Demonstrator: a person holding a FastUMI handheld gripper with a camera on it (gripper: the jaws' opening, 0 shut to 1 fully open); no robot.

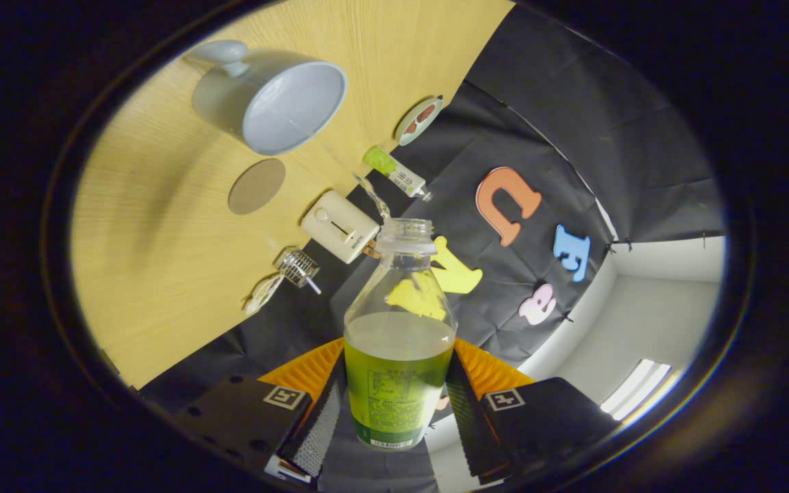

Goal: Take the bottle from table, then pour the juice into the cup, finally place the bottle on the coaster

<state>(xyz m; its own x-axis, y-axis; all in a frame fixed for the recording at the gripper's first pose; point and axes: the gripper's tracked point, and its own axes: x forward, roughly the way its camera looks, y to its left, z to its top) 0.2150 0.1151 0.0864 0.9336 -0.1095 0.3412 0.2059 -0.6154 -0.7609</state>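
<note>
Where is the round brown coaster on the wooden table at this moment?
In the gripper view, the round brown coaster lies flat on the wooden table, between the pale grey cup and the small white box-shaped device, well beyond the held bottle.

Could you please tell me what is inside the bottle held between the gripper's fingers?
The bottle, clamped in the gripper, holds green juice in its lower part; above that it is clear up to the uncapped mouth. The label covers the very bottom, so nothing can be seen there.

Ceiling light panel [637, 397] glares brightly; wooden table [155, 274] evenly lit, softly shadowed; fisheye bends edges, focus sharp centrally.
</note>
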